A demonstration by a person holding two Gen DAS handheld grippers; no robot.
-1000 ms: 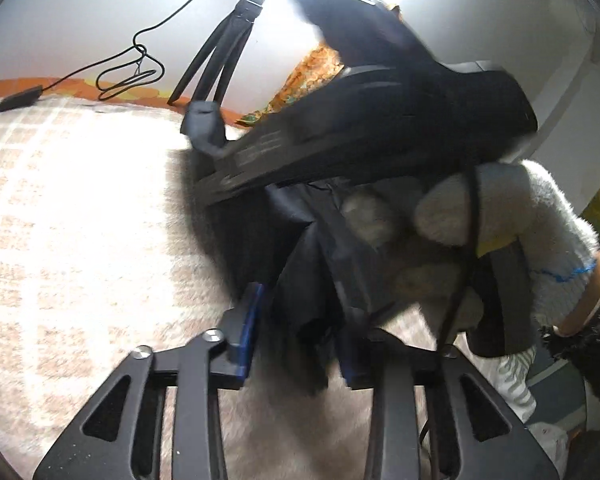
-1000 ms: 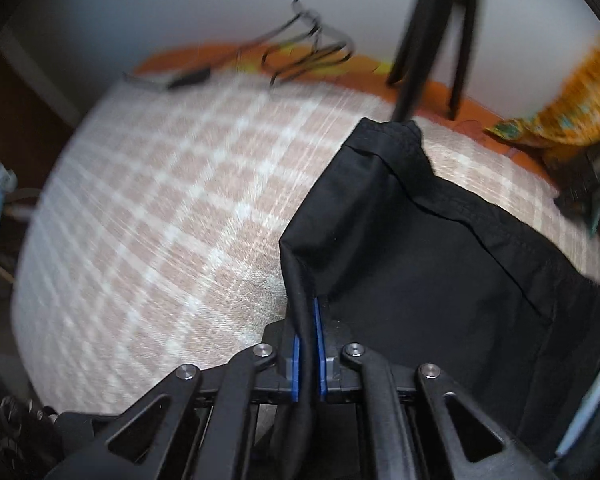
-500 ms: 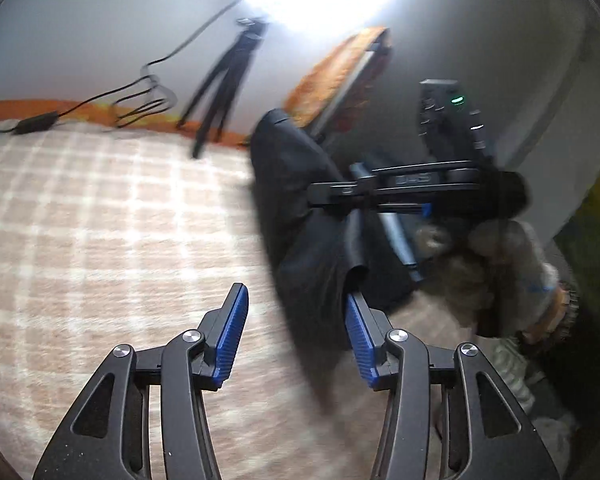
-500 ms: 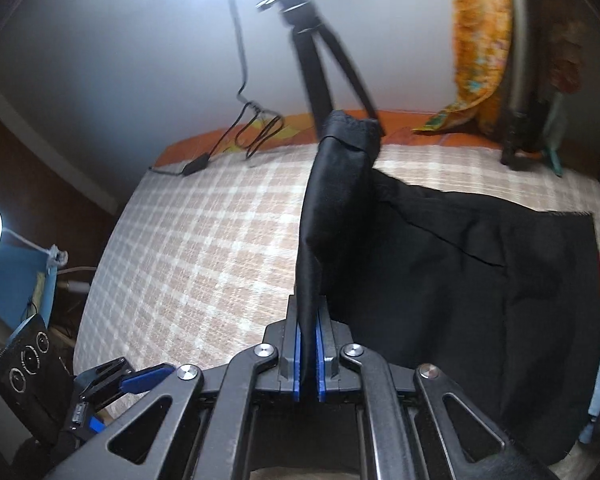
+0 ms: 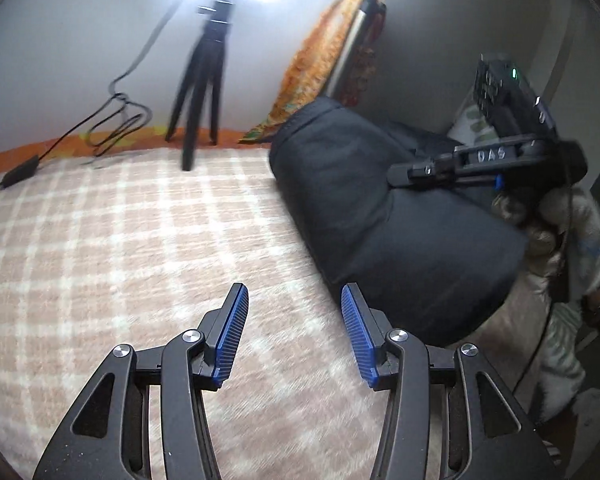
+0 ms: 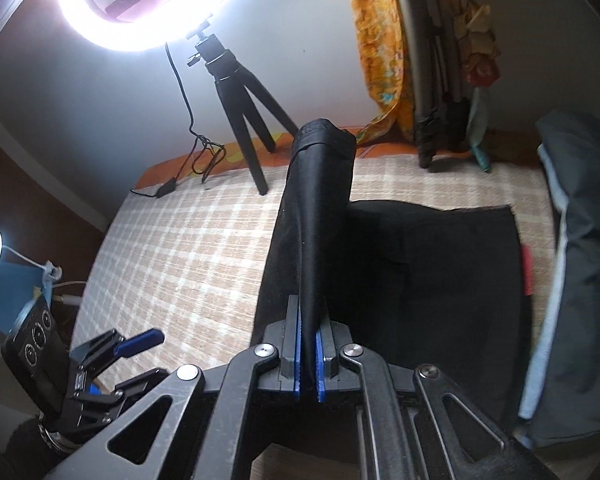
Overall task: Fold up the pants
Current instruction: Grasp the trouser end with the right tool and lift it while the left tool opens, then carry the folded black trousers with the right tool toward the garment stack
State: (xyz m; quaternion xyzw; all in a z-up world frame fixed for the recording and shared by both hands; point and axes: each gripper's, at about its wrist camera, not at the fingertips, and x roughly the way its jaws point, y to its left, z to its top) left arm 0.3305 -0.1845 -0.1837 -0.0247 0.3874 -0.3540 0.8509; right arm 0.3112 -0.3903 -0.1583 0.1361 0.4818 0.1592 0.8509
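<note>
One pair of black pants (image 6: 420,264) lies on the checked bed (image 5: 120,248), toward the side away from the one tripod (image 6: 240,92). Your right gripper (image 6: 309,360) has its jaws clamped on a raised fold of the pants. Your left gripper (image 5: 294,332) hangs over bare bedcover beside the pants, jaws apart, holding nothing.

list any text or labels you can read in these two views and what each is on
"DAS": raised letters on the side of the right tool, seen from the left wrist view.
The small device mounted on the left tool shows round button marks, too small to read.
No readable text on the black pants, the checked blanket or the tripod.
</note>
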